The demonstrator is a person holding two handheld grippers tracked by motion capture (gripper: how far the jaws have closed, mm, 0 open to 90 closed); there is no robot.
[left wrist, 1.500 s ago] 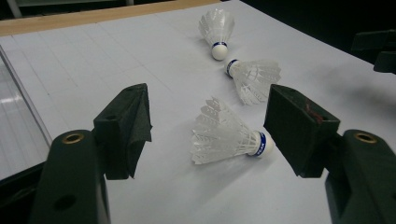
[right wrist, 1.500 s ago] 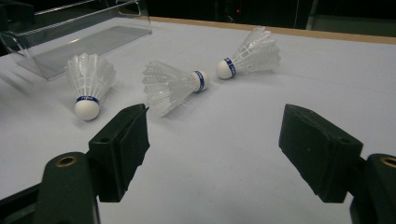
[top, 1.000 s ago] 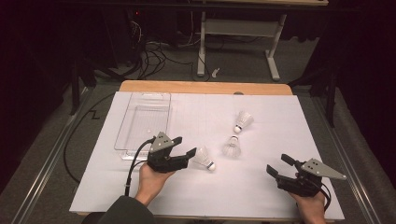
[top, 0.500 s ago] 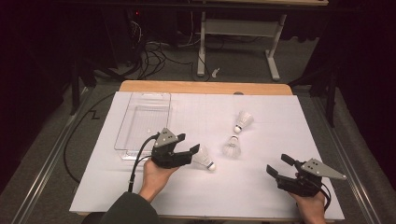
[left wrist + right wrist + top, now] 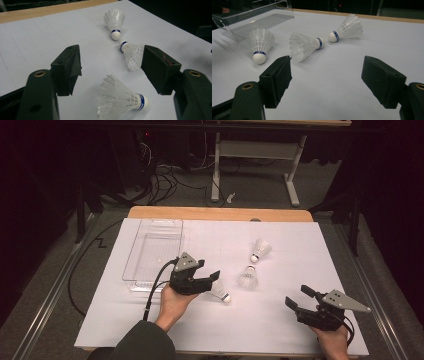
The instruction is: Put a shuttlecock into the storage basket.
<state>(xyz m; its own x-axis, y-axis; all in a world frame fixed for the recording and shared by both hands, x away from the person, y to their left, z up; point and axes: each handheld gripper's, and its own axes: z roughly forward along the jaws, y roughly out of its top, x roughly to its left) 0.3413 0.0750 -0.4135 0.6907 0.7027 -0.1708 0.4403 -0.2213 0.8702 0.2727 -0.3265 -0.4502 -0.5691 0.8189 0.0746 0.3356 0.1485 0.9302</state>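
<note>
Three white feather shuttlecocks lie on the white sheet. The nearest shuttlecock (image 5: 220,291) (image 5: 117,98) lies on its side, cork to the right, just below and between the spread jaws of my left gripper (image 5: 211,281) (image 5: 112,62), which is open and not touching it. The middle shuttlecock (image 5: 247,279) (image 5: 132,55) and the far shuttlecock (image 5: 260,249) (image 5: 114,21) lie beyond it. My right gripper (image 5: 297,296) (image 5: 327,72) rests open at the front right, with nothing between its jaws. It faces all three shuttlecocks (image 5: 260,42) (image 5: 305,46) (image 5: 348,28).
A clear plastic tray (image 5: 152,252) (image 5: 257,22) sits at the back left of the white sheet (image 5: 300,250), just behind my left gripper. The table's wooden edge (image 5: 220,214) runs along the back. Cables and a stand's legs are on the floor beyond.
My left gripper has moved forward and to the right, bringing its open jaws over the nearest shuttlecock. The right gripper and the shuttlecocks have stayed put.
</note>
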